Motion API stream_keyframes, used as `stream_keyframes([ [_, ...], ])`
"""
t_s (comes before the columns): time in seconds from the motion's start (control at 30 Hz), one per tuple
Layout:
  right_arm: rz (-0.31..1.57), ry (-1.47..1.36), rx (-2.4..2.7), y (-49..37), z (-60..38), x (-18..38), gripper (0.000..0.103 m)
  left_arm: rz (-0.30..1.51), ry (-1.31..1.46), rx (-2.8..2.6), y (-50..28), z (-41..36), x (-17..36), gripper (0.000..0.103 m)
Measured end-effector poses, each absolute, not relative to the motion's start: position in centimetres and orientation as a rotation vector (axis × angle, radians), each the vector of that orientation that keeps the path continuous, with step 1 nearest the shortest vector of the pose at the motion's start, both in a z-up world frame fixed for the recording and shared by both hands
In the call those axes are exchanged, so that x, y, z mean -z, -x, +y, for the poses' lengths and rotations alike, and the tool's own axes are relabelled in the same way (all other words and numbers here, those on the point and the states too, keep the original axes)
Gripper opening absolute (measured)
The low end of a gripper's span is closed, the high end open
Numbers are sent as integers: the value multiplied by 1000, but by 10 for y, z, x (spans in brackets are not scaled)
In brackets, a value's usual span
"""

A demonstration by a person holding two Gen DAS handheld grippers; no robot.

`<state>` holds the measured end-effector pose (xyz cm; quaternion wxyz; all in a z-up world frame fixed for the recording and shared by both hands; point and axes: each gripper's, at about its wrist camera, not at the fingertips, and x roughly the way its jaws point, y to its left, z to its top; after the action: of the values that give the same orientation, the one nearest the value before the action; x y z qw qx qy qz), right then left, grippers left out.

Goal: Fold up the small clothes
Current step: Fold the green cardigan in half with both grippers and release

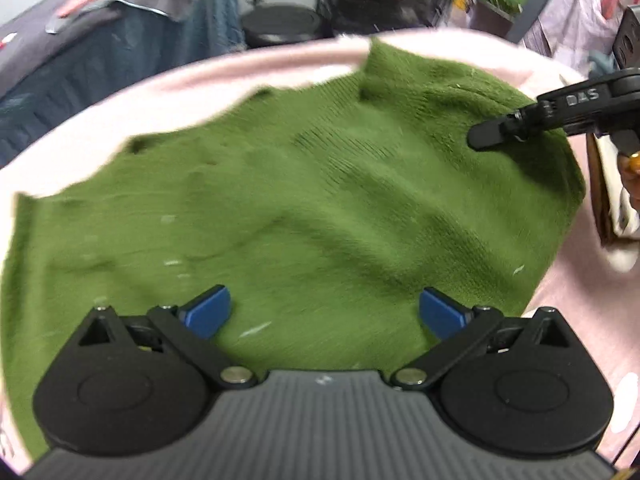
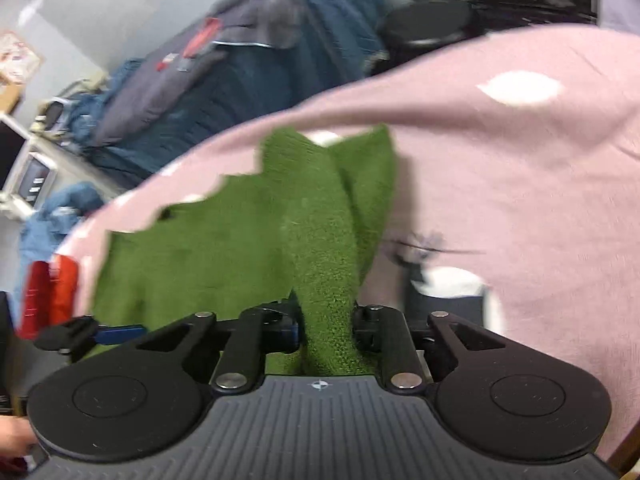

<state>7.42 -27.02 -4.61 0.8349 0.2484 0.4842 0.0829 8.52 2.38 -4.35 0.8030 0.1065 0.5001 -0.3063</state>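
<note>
Green sweater (image 1: 320, 200) lay spread on pink blanket (image 1: 168, 92). Right hand-held gripper (image 2: 326, 332) pinched one bunched corner of sweater; left hand-held gripper (image 1: 324, 312) hung wide open over sweater, holding nothing. Might slip free or fold crooked if pulled fast.

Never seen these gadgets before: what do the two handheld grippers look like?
Both match: the left gripper and right gripper have ribbed grey bodies, round black discs either side, black linkage arms with silver pivots, and blue pads on the jaws. One arm bears white lettering.
</note>
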Motion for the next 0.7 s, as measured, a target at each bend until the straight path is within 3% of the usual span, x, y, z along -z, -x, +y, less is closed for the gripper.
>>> stream_keyframes([
  [0.3,1009,-547,-393,-112,-140,-44,28,991,-166,416,-44,152,0,103],
  [0.7,1107,-308,-354,-150,99,7,29,1098,92,125,25,301,13,103],
])
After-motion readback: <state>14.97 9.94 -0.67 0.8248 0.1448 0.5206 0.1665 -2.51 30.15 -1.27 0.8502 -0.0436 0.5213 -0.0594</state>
